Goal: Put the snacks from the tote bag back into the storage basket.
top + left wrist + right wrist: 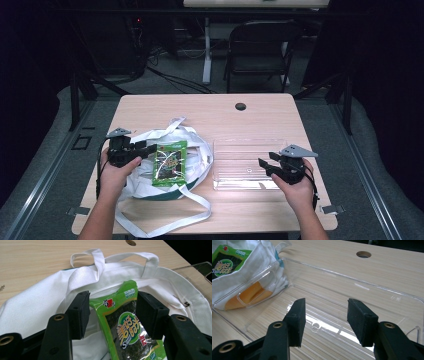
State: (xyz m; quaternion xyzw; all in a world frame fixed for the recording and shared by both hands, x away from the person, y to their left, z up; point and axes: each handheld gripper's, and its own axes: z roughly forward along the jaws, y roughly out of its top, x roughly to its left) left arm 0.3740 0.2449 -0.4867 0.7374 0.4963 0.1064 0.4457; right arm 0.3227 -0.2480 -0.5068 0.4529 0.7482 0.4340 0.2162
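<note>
A green seaweed snack packet point(170, 162) lies on top of a white tote bag point(145, 186) at the table's left. My left gripper point(150, 150) reaches in from the left at the packet's upper edge. In the left gripper view the packet point(125, 322) sits between the open jaws of my left gripper point(112, 305), and I see no pad pressing on it. The bag's handles point(100, 258) lie beyond it. My right gripper point(264, 166) stands open over the near right part of a clear plastic tray point(250, 142), nothing between its jaws point(324, 312).
The bag's long white straps point(165, 225) trail toward the table's front edge. Something orange point(249, 296) shows through the tray's wall point(362, 287) beside the bag. A cable hole point(240, 106) marks the table's far side, with a dark chair point(260, 45) behind.
</note>
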